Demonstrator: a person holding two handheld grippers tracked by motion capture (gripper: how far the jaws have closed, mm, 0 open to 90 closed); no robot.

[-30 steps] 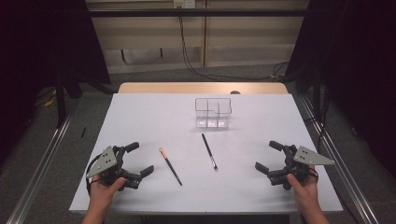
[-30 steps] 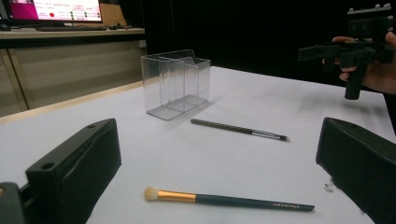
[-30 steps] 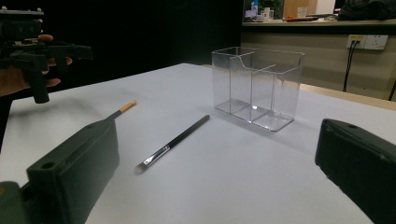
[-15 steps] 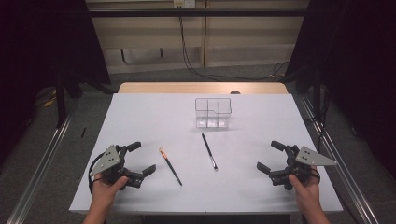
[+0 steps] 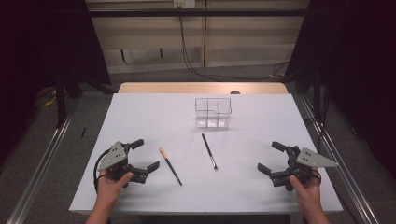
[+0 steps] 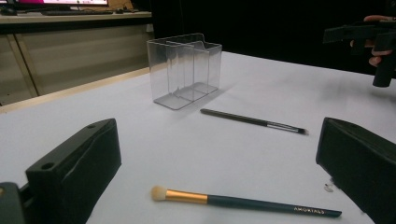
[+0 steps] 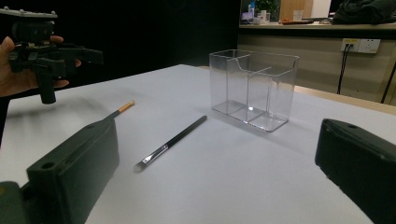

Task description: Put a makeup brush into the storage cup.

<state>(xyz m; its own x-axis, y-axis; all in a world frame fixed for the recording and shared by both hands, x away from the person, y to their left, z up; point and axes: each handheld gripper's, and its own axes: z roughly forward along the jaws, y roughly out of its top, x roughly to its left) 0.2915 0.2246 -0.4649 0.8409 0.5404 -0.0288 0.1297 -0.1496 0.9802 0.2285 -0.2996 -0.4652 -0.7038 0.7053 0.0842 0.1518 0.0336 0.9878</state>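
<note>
A clear plastic organiser [image 5: 213, 112] with open compartments stands upright at the table's middle back; it is empty [image 6: 184, 70] [image 7: 253, 87]. Two makeup brushes lie flat in front of it. The thin dark brush [image 5: 209, 150] [image 6: 254, 121] [image 7: 172, 141] lies nearer the centre. The brush with a gold ferrule and pale tip [image 5: 170, 165] [image 6: 243, 202] [image 7: 120, 110] lies to its left. My left gripper [image 5: 144, 156] is held open near the front left, beside the gold brush, with nothing between its fingers. My right gripper [image 5: 272, 157] is open at the front right, empty.
The white table [image 5: 154, 116] has a wooden strip along its far edge [image 5: 201, 87]. Metal rails run along both sides of the table [image 5: 42, 163]. Cables hang against the back wall [image 5: 187, 51].
Both hands have shifted slightly, the left gripper a little to the right and nearer the front edge, the right one a little down. Brushes and organiser have stayed put.
</note>
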